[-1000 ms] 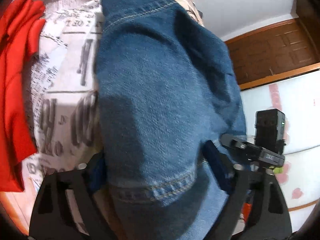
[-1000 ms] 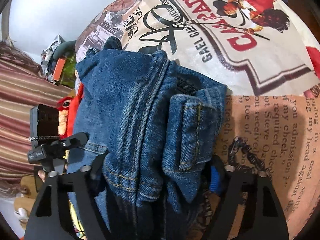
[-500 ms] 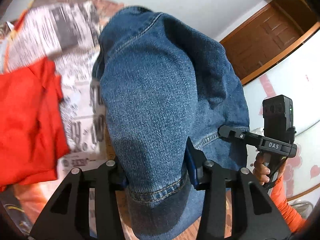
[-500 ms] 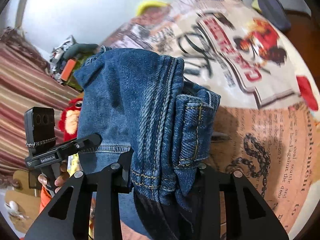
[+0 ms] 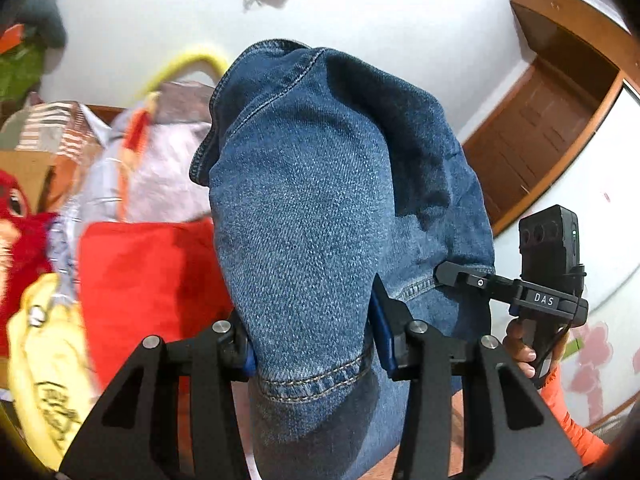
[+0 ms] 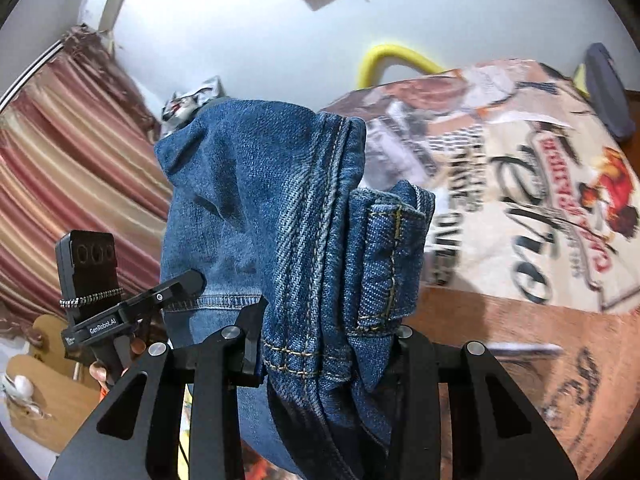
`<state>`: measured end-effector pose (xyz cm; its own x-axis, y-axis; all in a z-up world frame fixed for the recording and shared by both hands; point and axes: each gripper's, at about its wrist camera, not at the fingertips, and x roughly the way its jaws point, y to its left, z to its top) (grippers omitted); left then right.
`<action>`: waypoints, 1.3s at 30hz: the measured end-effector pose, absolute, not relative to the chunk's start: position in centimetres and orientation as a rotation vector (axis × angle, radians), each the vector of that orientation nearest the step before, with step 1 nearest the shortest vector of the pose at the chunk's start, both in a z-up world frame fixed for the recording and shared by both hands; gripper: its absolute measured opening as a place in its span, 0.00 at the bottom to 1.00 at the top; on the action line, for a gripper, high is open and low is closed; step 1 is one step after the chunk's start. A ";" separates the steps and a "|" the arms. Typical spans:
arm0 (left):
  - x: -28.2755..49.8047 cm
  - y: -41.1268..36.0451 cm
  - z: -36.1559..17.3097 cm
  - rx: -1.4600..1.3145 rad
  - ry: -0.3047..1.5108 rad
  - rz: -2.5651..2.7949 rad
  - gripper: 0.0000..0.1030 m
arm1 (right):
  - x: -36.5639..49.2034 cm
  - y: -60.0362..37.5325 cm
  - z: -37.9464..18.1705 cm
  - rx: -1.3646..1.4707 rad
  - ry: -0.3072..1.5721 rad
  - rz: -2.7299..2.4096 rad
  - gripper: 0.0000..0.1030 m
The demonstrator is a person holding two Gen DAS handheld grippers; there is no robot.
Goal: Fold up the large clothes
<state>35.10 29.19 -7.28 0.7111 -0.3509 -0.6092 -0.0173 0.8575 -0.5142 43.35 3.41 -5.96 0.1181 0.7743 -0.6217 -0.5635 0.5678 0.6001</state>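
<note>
A pair of blue denim jeans (image 5: 320,208) is held up in the air between both grippers. My left gripper (image 5: 312,344) is shut on the hem of one leg. My right gripper (image 6: 328,340) is shut on a bunched seam and hem of the jeans (image 6: 280,208). The denim drapes forward over both sets of fingers and hides the fingertips. The right gripper also shows in the left wrist view (image 5: 472,280), and the left gripper in the right wrist view (image 6: 176,286).
A bed with a printed cover (image 6: 520,168) lies to the right. A red garment (image 5: 152,280), a yellow cloth (image 5: 48,360) and a pile of clothes (image 5: 152,160) lie on the left. A striped curtain (image 6: 60,168), a wooden door (image 5: 552,120) and a white wall stand behind.
Both grippers have lifted the jeans up off the bed and tilted upward; the wall now fills the top of both views. Both have closed tighter on the denim.
</note>
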 end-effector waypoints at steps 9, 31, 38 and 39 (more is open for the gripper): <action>33.7 37.9 -11.4 -0.598 0.787 -0.071 0.43 | 44.0 13.0 -10.5 0.220 1.157 1.047 0.32; 39.2 42.7 -25.1 -0.494 1.014 0.195 0.65 | 46.8 19.6 -21.7 0.000 1.296 0.823 0.52; 34.5 40.2 -23.4 -0.468 1.008 0.252 0.78 | 44.7 16.4 -20.5 -0.208 1.185 0.750 0.71; 33.9 39.8 -23.4 -0.461 1.013 0.260 0.78 | 44.0 15.5 -20.5 -0.231 1.181 0.748 0.72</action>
<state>33.89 39.82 -23.40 0.5105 -0.0022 -0.8599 -0.4158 0.8747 -0.2491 44.03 15.51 -20.53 0.1754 0.4069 -0.8965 -0.6367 0.7414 0.2119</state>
